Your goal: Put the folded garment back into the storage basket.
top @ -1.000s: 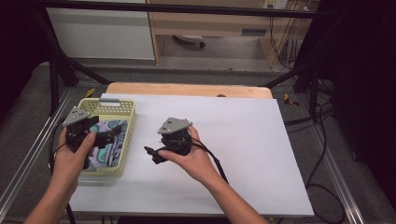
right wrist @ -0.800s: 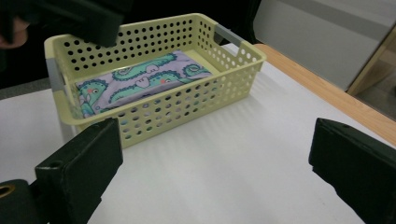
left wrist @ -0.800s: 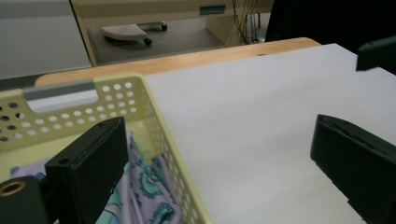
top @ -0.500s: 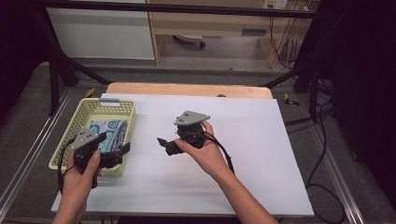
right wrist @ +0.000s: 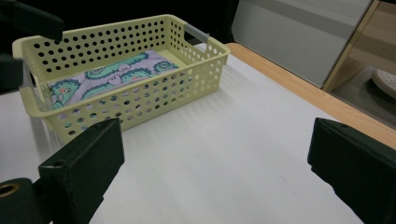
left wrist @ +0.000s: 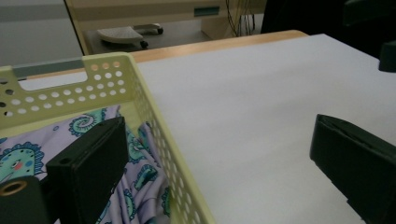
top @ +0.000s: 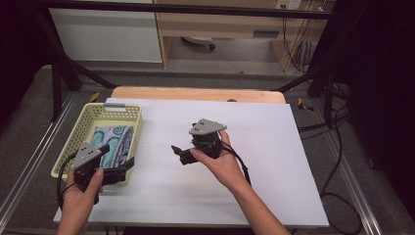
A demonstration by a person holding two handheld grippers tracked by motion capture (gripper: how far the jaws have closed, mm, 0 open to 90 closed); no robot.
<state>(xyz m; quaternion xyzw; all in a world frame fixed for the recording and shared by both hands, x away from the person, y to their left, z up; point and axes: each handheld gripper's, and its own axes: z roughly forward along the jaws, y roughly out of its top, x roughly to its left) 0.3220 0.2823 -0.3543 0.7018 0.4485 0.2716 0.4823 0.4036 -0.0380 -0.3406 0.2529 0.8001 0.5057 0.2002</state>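
A: What's the setting?

B: A white table [top: 274,161] with a wooden strip along its far edge, cabinets and dark floor behind it. A yellow perforated basket [top: 128,122] sits at the table's left side.

A: And inside the basket?

B: A folded paisley cloth [top: 113,141], lilac with teal swirls, lying flat on the basket's floor.

A: Where are the grippers?

B: The left gripper [top: 117,169] hovers at the basket's near right corner, jaws spread wide, one jaw over the cloth and one outside the basket wall, holding nothing. The right gripper [top: 177,152] is well right of the basket, over bare table, jaws also wide apart and empty, pointed toward the basket.
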